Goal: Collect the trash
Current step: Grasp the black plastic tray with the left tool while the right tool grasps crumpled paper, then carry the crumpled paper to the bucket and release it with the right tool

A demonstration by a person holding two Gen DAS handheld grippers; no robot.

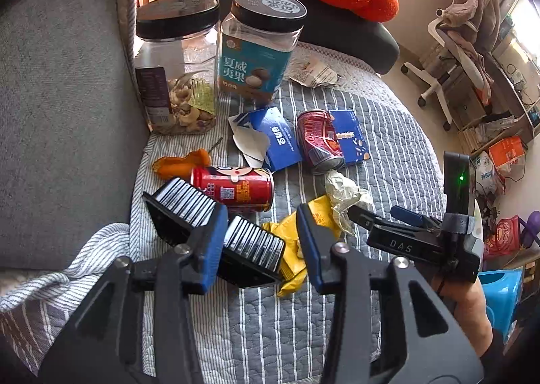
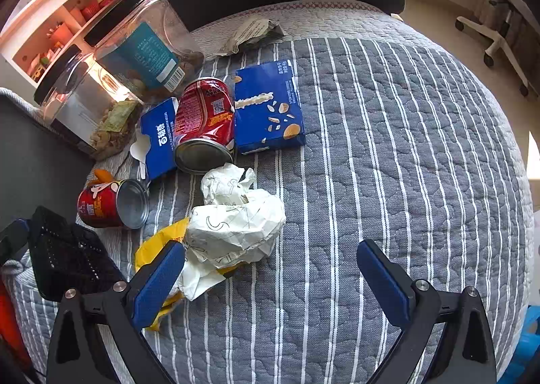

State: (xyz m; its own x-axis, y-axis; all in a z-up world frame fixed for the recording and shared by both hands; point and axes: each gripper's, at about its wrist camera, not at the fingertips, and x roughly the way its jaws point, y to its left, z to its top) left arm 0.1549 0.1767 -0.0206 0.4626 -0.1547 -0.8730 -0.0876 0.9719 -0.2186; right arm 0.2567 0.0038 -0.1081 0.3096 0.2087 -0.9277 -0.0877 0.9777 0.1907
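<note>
Trash lies on a grey striped quilt. A crumpled white paper ball lies on a yellow wrapper; both also show in the left wrist view, the ball and the wrapper. A crushed red can, a small red can, and two blue boxes lie behind. My right gripper is open, its left finger beside the paper ball. My left gripper holds a black ribbed box between its jaws, over the small red can.
Two clear jars with black lids stand at the back by a grey cushion. An orange peel and a torn wrapper lie nearby. A black pillow with an orange plush sits behind.
</note>
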